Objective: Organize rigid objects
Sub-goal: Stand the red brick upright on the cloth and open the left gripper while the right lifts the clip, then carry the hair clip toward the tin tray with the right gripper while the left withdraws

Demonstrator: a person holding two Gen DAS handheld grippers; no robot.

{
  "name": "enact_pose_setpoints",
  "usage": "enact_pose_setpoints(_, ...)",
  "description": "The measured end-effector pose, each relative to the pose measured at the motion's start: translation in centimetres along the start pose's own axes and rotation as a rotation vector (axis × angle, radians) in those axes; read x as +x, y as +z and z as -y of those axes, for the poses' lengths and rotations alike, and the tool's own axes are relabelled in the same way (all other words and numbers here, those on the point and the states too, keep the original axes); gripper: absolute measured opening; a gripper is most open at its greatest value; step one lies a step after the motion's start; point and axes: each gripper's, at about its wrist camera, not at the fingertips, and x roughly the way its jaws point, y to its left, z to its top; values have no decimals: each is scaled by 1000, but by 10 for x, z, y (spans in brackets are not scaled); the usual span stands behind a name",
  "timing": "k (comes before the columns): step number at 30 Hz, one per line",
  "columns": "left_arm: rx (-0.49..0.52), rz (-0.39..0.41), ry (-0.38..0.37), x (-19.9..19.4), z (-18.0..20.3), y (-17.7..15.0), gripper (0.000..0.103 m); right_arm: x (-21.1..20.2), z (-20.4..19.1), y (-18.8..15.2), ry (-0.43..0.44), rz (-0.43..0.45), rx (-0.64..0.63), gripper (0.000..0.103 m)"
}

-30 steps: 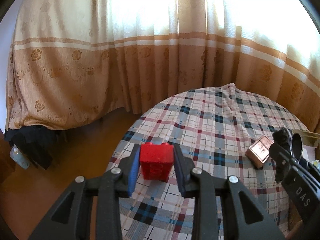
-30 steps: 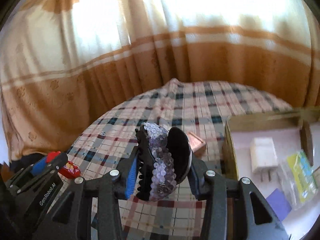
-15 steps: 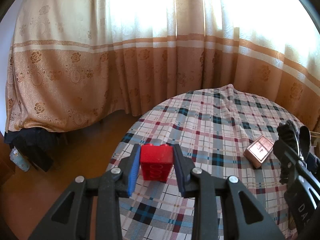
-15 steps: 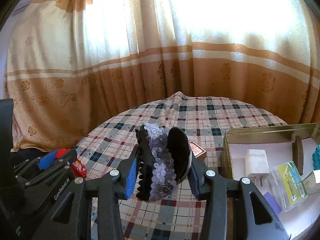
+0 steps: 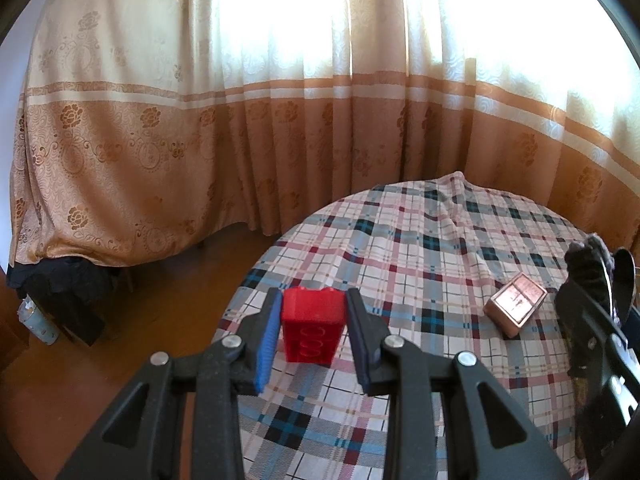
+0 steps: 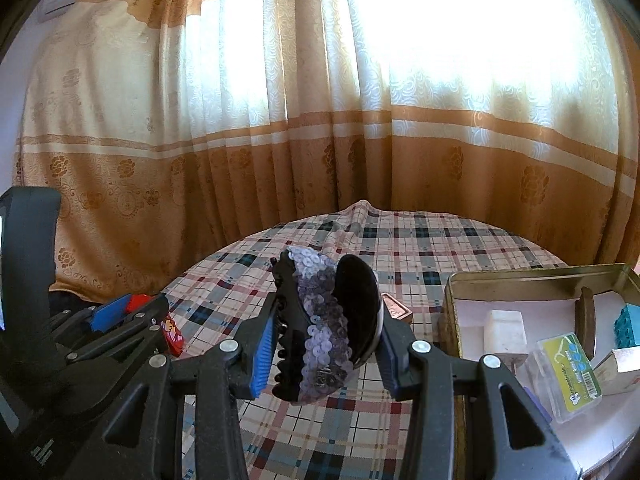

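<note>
Both grippers have risen over the last second: more curtain and less cloth fill each view, and the tin has slid further into sight ahead and to the right of the right gripper (image 6: 324, 344). That reads as a carry under way, with both things lifted clear of the counter and likely headed for the tin.

The left gripper (image 5: 312, 330) is clamped on a red toy brick (image 5: 313, 328), held upright between its blue-edged fingers. The right gripper is closed around a sequinned hair claw clip (image 6: 320, 320), purple sequins facing the camera, its black teeth toward the left finger. A small copper-coloured box (image 5: 516, 308) lies on the cloth ahead and to the right of the left gripper, apart from both tools.

The open metal tin (image 6: 520, 276) already holds a white charger plug (image 6: 505, 330), a clear case with a yellow-green label (image 6: 568, 372) and other small items I cannot identify.

The counter (image 5: 432, 240) is round, under a plaid cloth in red, blue and white. Behind it hangs a cream and orange flowered curtain (image 5: 200, 140), brightly backlit, above a wooden floor (image 5: 168, 280).
</note>
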Motion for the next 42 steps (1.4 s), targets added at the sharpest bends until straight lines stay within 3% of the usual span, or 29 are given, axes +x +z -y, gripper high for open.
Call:
enact_pose_setpoints(16, 12, 32, -12, -9, 4, -2, 31, -18, -4, -5, 22, 10, -20, 46)
enact_pose_setpoints(22, -42, -22, -80, -10, 1, -8, 31, -31, -4, -15, 47, -14, -16, 46)
enact_pose_setpoints(42, -66, -47, -135, -18, 2, -16, 31, -37, 10, -19, 59, -29, 35, 46)
